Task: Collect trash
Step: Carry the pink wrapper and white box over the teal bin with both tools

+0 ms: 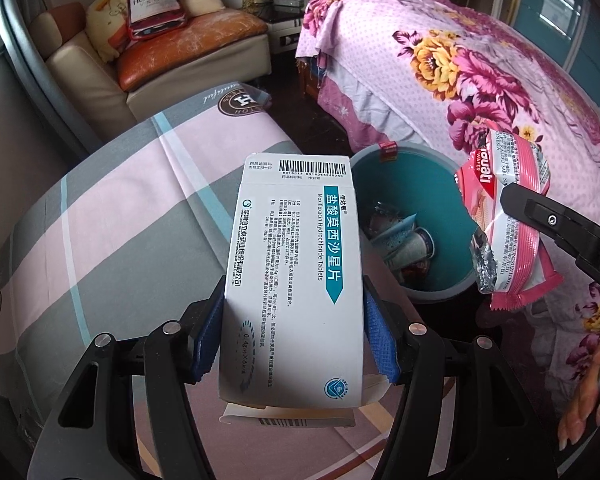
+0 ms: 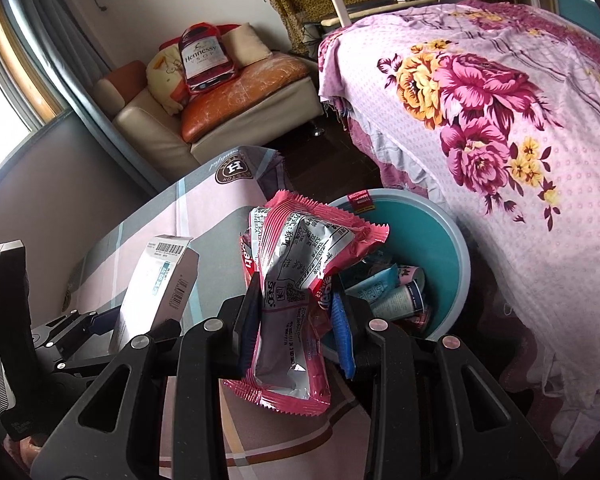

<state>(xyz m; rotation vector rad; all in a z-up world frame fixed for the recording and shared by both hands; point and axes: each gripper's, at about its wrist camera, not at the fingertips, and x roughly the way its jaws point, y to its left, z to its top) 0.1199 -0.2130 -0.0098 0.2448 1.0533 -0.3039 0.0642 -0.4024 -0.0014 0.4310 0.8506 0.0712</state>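
Observation:
My left gripper (image 1: 294, 316) is shut on a white medicine box (image 1: 296, 280) with teal print, held upright above the checked table cover. It also shows in the right wrist view (image 2: 156, 288), at the left. My right gripper (image 2: 296, 308) is shut on a crumpled pink wafer wrapper (image 2: 300, 276), held near the rim of the teal trash bin (image 2: 440, 240). The wrapper also shows in the left wrist view (image 1: 508, 220), to the right of the bin (image 1: 412, 176). The bin holds several wrappers and small cups.
A table with a pink and grey checked cover (image 1: 120, 220) lies to the left. A bed with a pink flowered sheet (image 1: 480, 72) fills the right. A cream sofa with an orange cushion (image 1: 180, 52) stands at the back. Dark floor lies between them.

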